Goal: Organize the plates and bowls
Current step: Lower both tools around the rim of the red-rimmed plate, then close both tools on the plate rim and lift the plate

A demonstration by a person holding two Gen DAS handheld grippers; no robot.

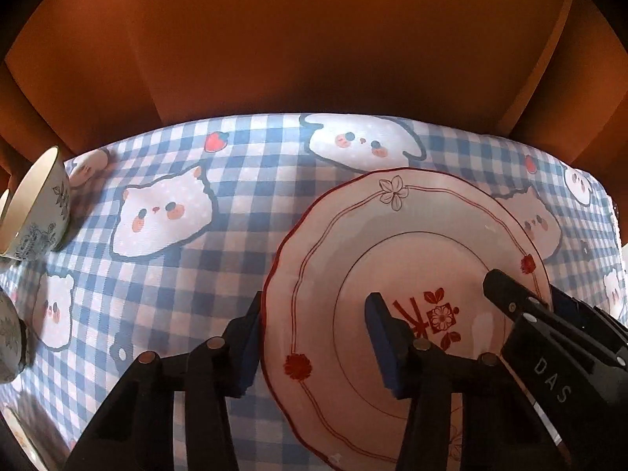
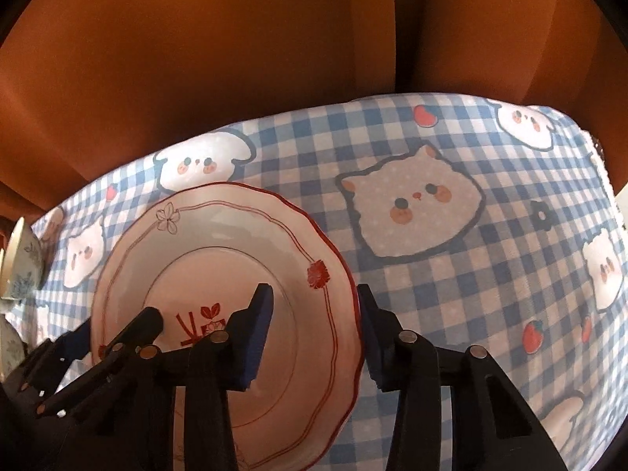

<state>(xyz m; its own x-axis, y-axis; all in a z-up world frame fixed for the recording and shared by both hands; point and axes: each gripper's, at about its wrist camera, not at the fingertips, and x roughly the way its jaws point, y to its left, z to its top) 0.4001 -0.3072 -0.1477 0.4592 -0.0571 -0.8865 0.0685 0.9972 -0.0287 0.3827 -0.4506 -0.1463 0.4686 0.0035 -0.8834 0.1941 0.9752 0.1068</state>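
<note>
A white plate (image 1: 412, 243) with a wavy red rim and red flower marks lies flat on the checked cloth. My left gripper (image 1: 314, 298) straddles its left rim. One blue pad sits against the outer edge and the other inside, at the well's border, pinching the rim. My right gripper (image 2: 314, 288) holds the opposite rim of the same plate (image 2: 219, 235) in the same way. Each gripper shows in the other's view: the right gripper (image 1: 526, 290) and the left gripper (image 2: 117, 324).
A blue-patterned bowl (image 1: 39, 212) stands at the far left of the cloth, and part of another bowl (image 1: 8, 337) shows below it. The blue-and-white tablecloth (image 2: 451, 298) with cartoon animals stretches to the right. Brown panels (image 1: 314, 39) rise behind the table.
</note>
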